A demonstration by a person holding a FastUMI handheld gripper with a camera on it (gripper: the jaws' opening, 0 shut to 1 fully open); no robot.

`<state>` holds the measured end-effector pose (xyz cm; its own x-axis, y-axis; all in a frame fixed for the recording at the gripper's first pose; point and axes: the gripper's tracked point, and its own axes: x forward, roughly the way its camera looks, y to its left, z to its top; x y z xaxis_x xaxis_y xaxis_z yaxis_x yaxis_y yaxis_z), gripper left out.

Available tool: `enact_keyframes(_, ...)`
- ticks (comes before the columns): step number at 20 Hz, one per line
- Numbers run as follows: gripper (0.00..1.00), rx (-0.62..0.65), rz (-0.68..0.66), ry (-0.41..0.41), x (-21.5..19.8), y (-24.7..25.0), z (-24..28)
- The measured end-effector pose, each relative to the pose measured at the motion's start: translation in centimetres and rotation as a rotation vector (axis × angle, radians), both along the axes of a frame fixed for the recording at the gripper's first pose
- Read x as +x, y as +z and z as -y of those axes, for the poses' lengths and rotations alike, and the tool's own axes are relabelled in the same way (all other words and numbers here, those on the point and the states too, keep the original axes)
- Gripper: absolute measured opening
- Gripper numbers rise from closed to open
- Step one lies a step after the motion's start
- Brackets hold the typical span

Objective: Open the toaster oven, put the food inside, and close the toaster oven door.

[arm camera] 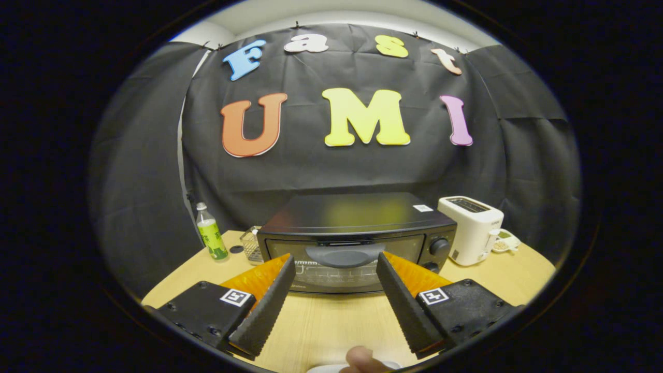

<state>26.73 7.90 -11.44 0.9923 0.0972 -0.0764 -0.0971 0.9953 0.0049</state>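
Your light wooden bench point(331, 321) carries a black toaster oven point(357, 241) with its glass door shut and a grey curved handle point(344, 255) across the top of the door; it sits just ahead of your gripper point(335, 261). The maker's name on the door's lower edge is too small to read. A white slot toaster point(471, 228) stands beside the oven's knobs. A clear bottle with a green label point(210, 233) stands on the other side, writing illegible. Your gripper's fingers are spread wide, holding nothing.
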Motion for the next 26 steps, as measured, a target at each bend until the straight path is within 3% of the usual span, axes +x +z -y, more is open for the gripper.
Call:
enact_keyframes(8,1.0,0.011,0.048,0.0,-9.7,7.9,1.1)
enact_keyframes(13,1.0,0.059,0.167,0.007,-15.8,13.1,2.4)
enact_keyframes(18,1.0,0.057,0.223,-0.044,-21.0,13.8,5.5)
enact_keyframes(26,1.0,0.004,0.205,0.0,-26.5,11.5,7.3)
